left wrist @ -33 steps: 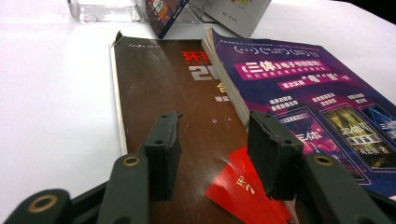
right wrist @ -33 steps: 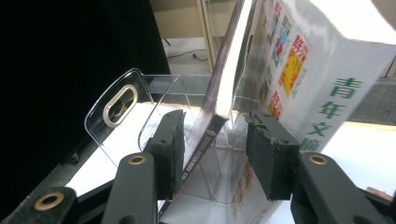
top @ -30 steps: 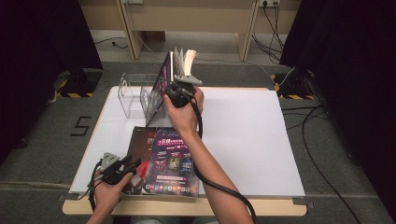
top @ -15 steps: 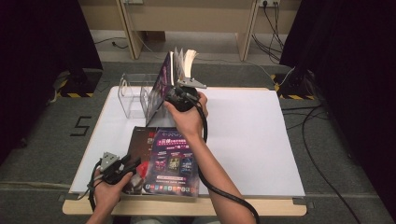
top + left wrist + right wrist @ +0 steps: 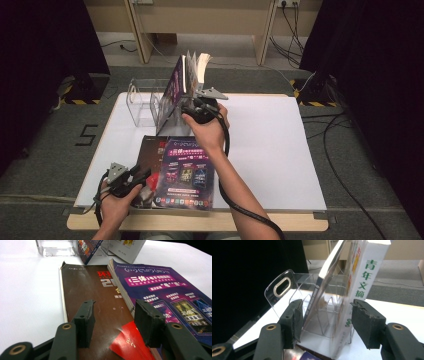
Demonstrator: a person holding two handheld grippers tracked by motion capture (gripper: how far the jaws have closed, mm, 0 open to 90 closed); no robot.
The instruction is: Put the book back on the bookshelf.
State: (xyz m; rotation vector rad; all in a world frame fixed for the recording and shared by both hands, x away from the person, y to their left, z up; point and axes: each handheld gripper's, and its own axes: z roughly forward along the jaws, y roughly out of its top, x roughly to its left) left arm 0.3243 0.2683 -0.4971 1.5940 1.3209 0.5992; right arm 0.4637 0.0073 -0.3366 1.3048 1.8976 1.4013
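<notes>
A clear acrylic book rack [image 5: 142,102] stands at the table's far left. In it lean a purple-covered magazine [image 5: 176,82] and a white-spined book [image 5: 201,67]. My right gripper [image 5: 196,106] is open at their near side. In the right gripper view its jaws [image 5: 325,325] straddle the magazine [image 5: 324,282] and the white-spined book [image 5: 364,277], with the left pad close to the magazine. Near the front edge a brown book [image 5: 150,150] lies flat, with a purple book [image 5: 187,172] partly on top. My left gripper [image 5: 134,178] hovers open over the brown book [image 5: 100,295], next to the purple book [image 5: 162,290].
A red band [image 5: 127,342] lies across the brown book's near end. The white table [image 5: 270,145] is bare on its right half. Cables trail from both grippers, and the rack's dividers [image 5: 329,307] stand behind the leaning books.
My right hand and gripper have shifted slightly right and nearer at the leaning books. The left gripper and the flat books have stayed put.
</notes>
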